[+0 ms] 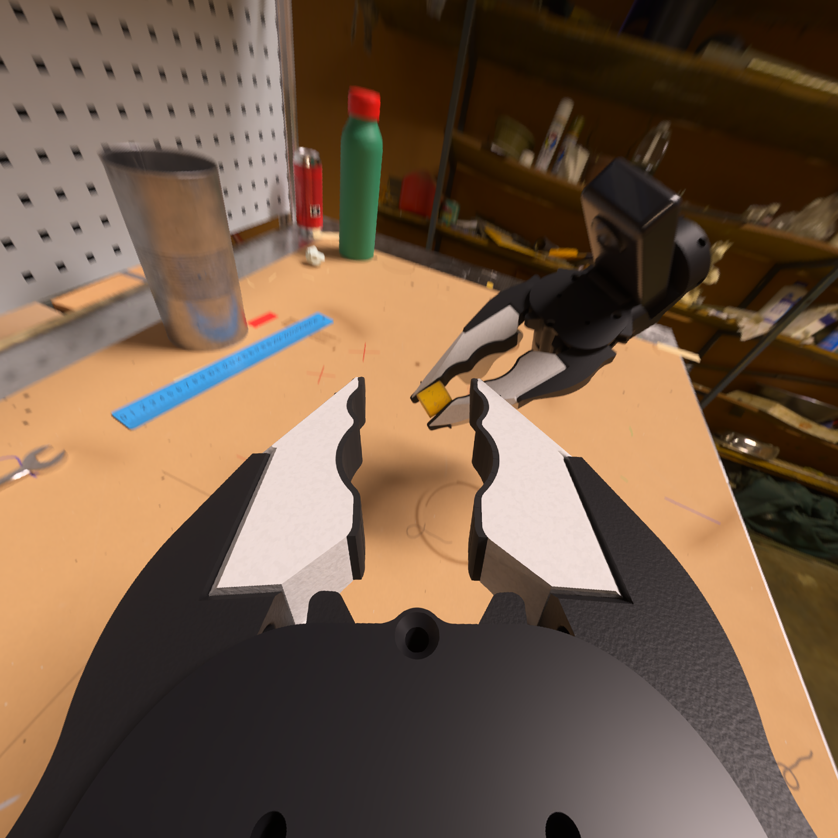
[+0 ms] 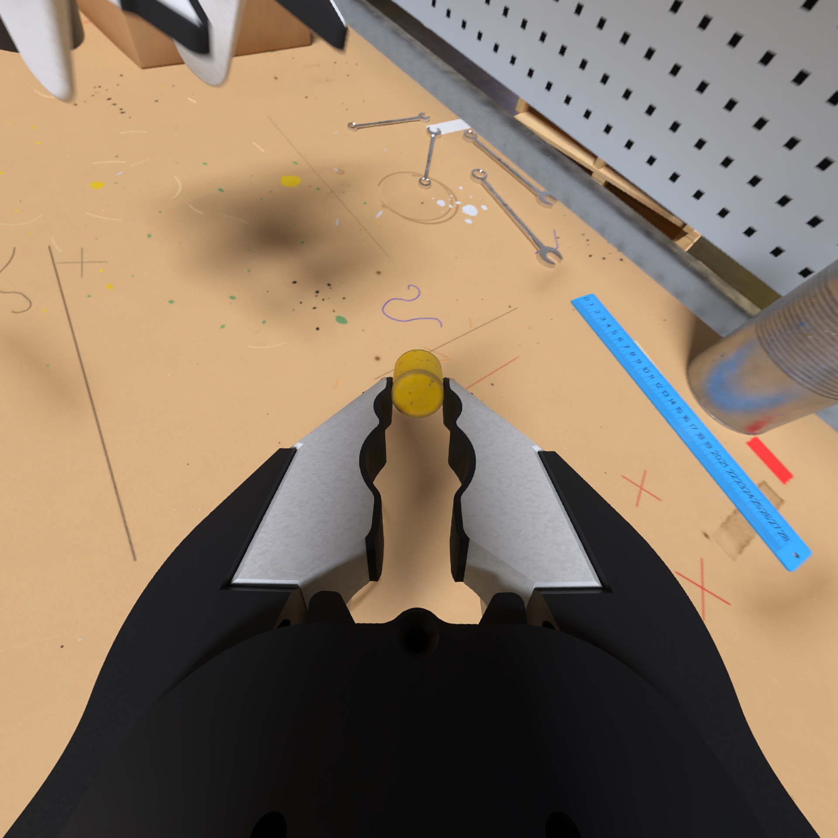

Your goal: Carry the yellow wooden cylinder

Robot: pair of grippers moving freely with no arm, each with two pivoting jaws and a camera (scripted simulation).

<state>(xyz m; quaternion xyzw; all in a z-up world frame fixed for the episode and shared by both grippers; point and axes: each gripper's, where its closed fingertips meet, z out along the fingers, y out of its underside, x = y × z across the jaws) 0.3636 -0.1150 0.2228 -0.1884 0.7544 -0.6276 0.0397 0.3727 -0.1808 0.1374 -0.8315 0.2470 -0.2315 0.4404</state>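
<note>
Spanning both views, your tan workbench top (image 2: pixel 181 408) carries paint flecks and pencil marks, with a white perforated pegboard (image 1: pixel 136 90) along its back and cluttered dark shelves (image 1: pixel 635 181) past its right edge. A dull metal tube (image 1: pixel 177 245) stands near the pegboard, a green bottle with red cap (image 1: pixel 360 181) at the far corner, a blue plastic ruler (image 2: pixel 680 421) flat between tube and centre, steel spanners (image 2: pixel 512 213) beyond. Your right gripper (image 2: pixel 417 385) pinches the short yellow wooden cylinder (image 2: pixel 417 383) at its fingertips, lifted off the board. Your left gripper (image 1: pixel 417 385) hangs spread and empty, just beside it. Open board lies left and ahead.
</note>
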